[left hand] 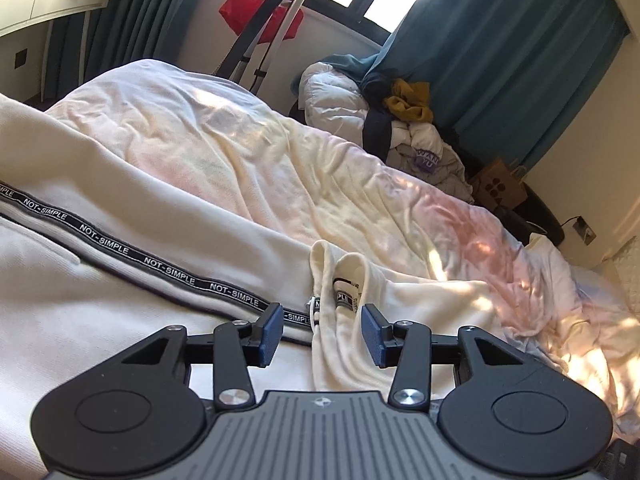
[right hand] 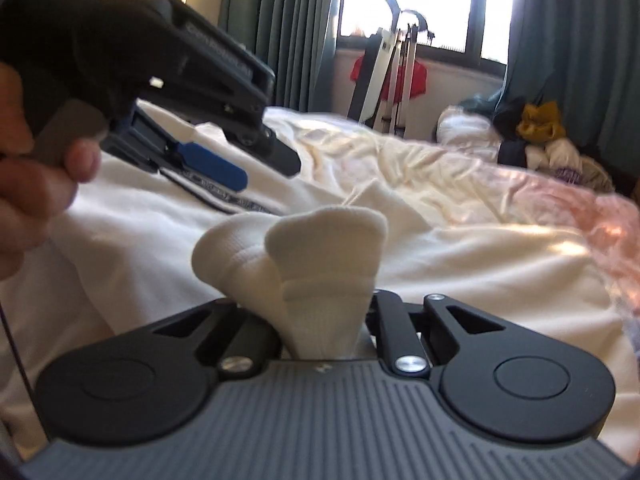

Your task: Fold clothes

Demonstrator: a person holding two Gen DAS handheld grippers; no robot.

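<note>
Mid-fold on the bed, the right gripper [right hand: 326, 320] pinches a cream ribbed knit cuff [right hand: 320, 256] while the left gripper [left hand: 322, 332], jaws wide, should next grasp the cream taped jacket [left hand: 120, 288].

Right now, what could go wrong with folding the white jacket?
1. The right gripper pinches only a small bunched bit of the white jacket, so a pull may slip it free.
2. The left gripper is open around the collar fold and has no hold yet, so lifting could drag the jacket crooked.
3. The bed cover is wrinkled, so the fold may turn out lumpy.
</note>
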